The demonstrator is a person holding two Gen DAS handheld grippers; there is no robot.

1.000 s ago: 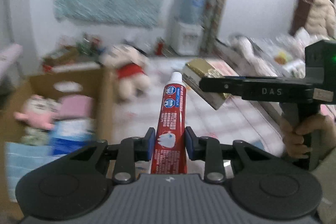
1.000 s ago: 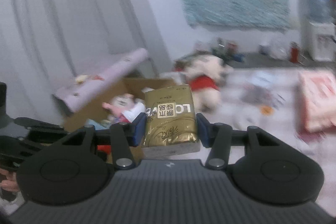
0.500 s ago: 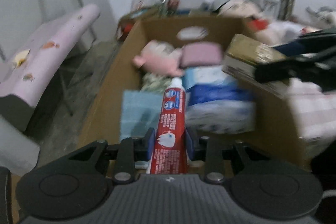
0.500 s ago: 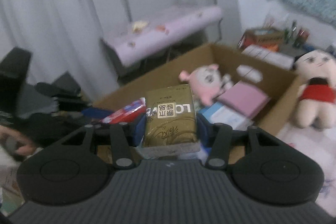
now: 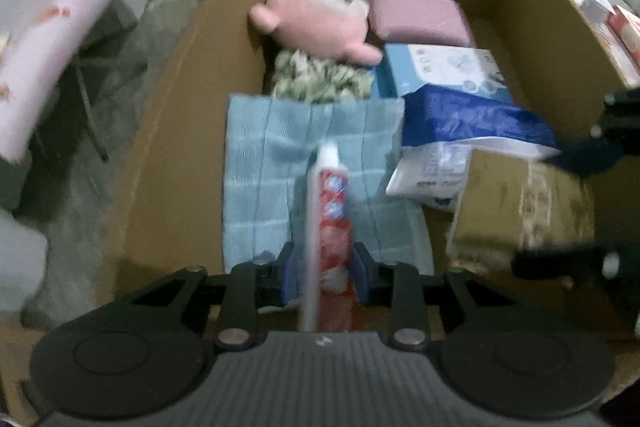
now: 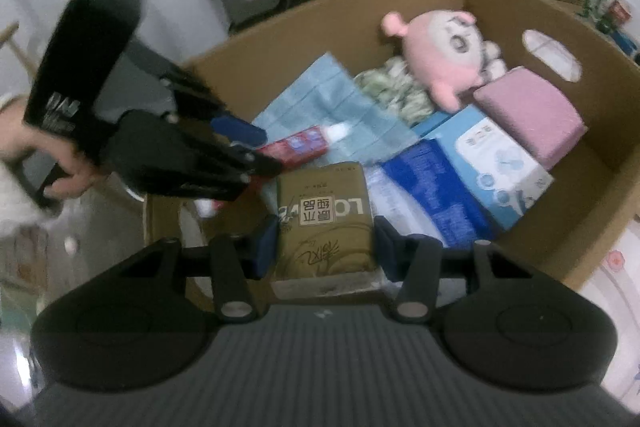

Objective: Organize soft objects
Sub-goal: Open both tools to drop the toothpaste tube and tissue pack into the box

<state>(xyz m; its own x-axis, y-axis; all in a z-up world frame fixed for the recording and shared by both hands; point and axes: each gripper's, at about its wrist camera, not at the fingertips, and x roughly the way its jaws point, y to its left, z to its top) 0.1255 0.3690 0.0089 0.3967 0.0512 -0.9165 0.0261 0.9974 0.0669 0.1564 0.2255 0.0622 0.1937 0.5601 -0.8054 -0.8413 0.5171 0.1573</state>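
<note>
both grippers loaded and tipped down over the open cardboard box [image 5: 168, 131].

left gripper [image 5: 324, 275]: jaws have just been opening, red toothpaste tube [image 5: 330, 219] between them and slipping, pads seem barely on it; long axis runs away from the hand, cap end out over the folded blue cloth [image 5: 264, 163] directly below. right gripper [image 6: 326, 247] clamped on the gold tissue pack [image 6: 324, 211], hanging over the box's near end beside the blue-and-white packs [image 6: 436, 195]. pink plush [image 5: 316, 15] lies at the far end. left looks nearer its drop.
</note>
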